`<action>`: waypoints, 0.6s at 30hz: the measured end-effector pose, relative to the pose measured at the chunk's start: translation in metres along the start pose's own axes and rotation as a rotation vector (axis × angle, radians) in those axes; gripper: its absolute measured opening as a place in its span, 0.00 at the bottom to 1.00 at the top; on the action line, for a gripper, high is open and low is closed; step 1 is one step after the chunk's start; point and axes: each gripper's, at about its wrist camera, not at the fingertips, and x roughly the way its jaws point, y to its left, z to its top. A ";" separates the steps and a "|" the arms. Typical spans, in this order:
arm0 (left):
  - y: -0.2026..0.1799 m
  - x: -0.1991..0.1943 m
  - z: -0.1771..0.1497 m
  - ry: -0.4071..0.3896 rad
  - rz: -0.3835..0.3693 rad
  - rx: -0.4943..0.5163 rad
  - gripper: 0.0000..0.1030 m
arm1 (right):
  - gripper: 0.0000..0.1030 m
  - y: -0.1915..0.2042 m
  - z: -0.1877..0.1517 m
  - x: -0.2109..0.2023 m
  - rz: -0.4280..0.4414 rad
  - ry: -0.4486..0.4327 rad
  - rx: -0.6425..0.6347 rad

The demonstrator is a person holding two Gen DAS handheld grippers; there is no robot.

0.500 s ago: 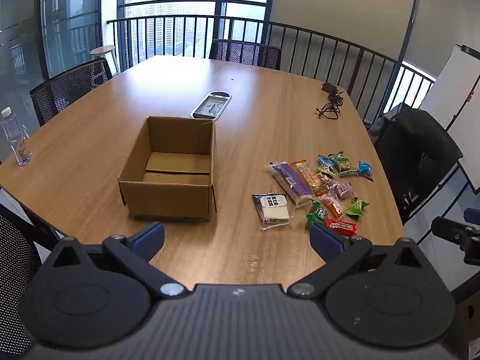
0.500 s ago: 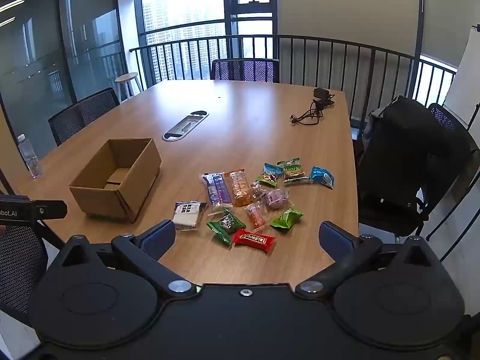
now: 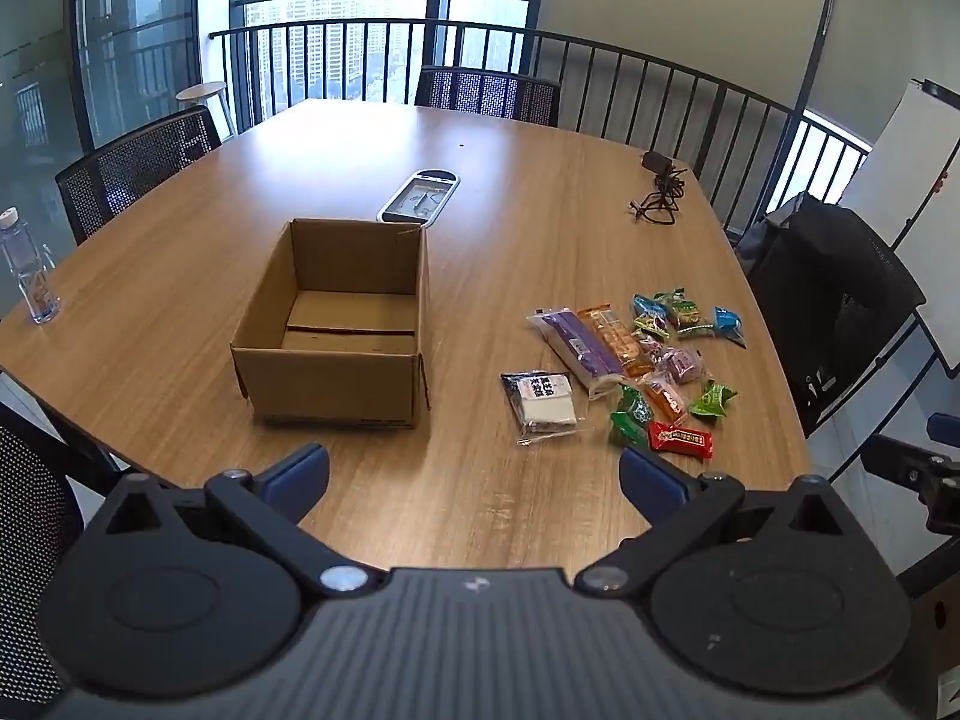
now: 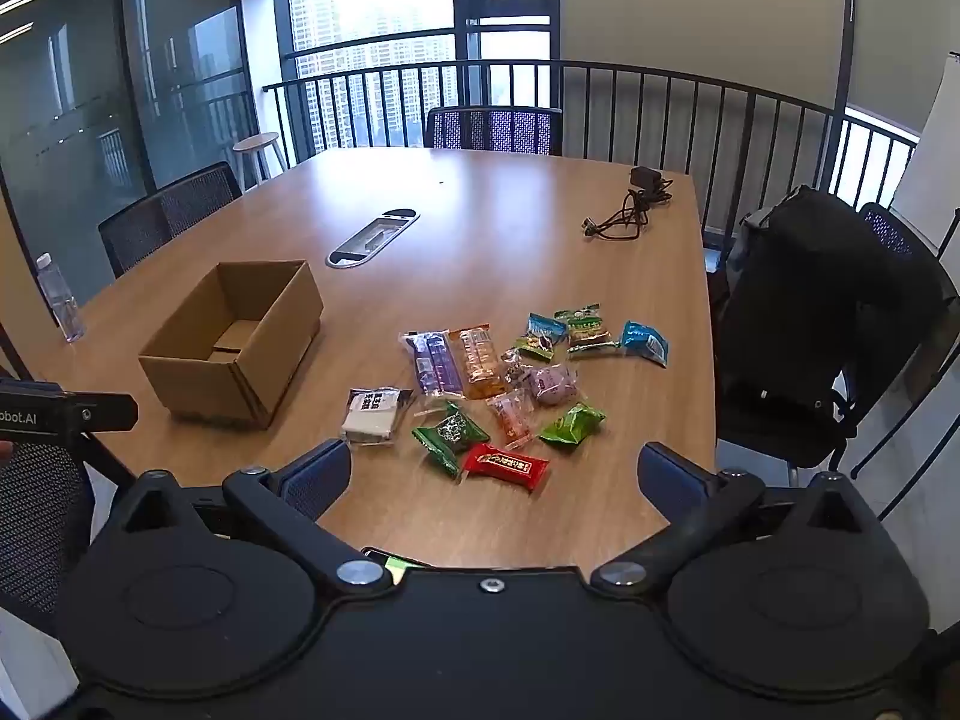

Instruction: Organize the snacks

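Both cams sit behind their own jaws at the near end of the worktop [image 3: 480,138], looking down its length toward the window railing. Left wrist view is centred on the cardboard box [image 3: 336,330], snack pile [image 3: 630,366] off to the right. Right wrist view centres the snack pile [image 4: 498,384], box [image 4: 234,342] to the left. Both share box, snacks, cable [image 4: 630,210], far chairs.

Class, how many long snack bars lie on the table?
2: a purple bar and an orange bar, side by side, right of the box. None seems hidden.
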 end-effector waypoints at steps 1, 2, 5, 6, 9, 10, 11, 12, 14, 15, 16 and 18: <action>0.000 0.001 0.000 0.004 0.001 -0.003 1.00 | 1.00 0.000 0.000 0.000 -0.001 0.000 -0.001; 0.001 0.002 0.000 0.006 0.001 -0.004 1.00 | 1.00 0.001 0.000 0.000 -0.003 0.001 -0.002; 0.000 0.003 -0.002 0.010 -0.002 -0.005 1.00 | 1.00 0.001 0.000 0.000 -0.003 0.001 -0.004; 0.000 0.002 -0.002 0.009 -0.003 -0.004 1.00 | 1.00 0.001 0.000 0.000 -0.004 0.002 -0.004; 0.000 0.001 -0.002 0.007 -0.006 -0.004 1.00 | 1.00 0.001 0.000 0.000 -0.005 0.001 -0.004; 0.000 0.002 -0.002 0.007 -0.007 -0.006 1.00 | 1.00 0.000 -0.001 0.000 -0.006 0.001 -0.002; 0.000 0.002 -0.002 0.007 -0.006 -0.005 1.00 | 1.00 0.000 -0.001 0.000 -0.006 0.000 -0.001; 0.000 0.002 -0.001 0.008 -0.005 -0.007 1.00 | 1.00 0.000 -0.001 0.000 -0.005 0.000 -0.002; 0.001 0.002 -0.001 0.008 -0.005 -0.008 1.00 | 1.00 0.000 -0.001 0.000 -0.006 0.000 -0.002; 0.000 0.001 -0.001 0.008 -0.004 -0.009 1.00 | 1.00 0.000 -0.001 0.000 -0.006 0.000 -0.002; 0.001 0.001 -0.001 0.008 -0.003 -0.009 1.00 | 1.00 0.000 -0.001 0.000 -0.006 0.001 -0.002; 0.001 0.001 -0.001 0.007 -0.005 -0.009 1.00 | 1.00 -0.001 -0.001 0.000 -0.005 0.000 -0.001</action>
